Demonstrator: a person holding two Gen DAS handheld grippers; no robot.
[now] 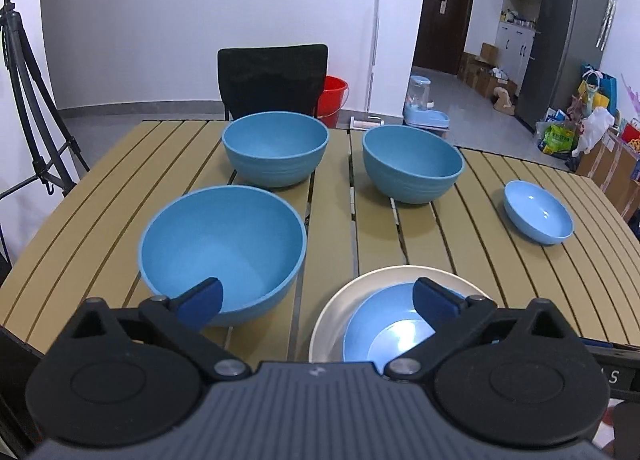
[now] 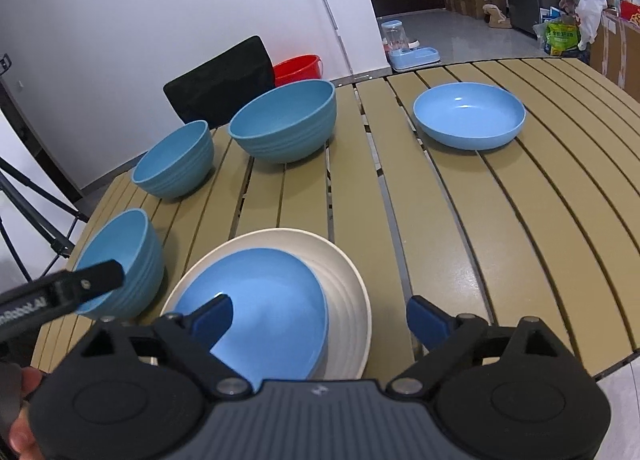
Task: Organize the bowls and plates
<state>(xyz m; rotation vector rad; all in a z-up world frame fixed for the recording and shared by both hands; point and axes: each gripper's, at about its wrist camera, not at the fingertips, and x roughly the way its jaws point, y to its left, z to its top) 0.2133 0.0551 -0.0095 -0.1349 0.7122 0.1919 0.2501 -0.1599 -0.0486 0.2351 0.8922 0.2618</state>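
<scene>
Blue plate sits on the white plate at the table's near edge, three deep bowls to its left. My left gripper and right gripper both gape, empty. Next I'd nest bowls: pinch one rim squarely, lift straight.

Your left gripper and right gripper look alike: each has a ribbed grey body with a small pale mark at its front edge, two round black side housings, black linkage arms on silver pins, and dark blue fingertip pads.
</scene>
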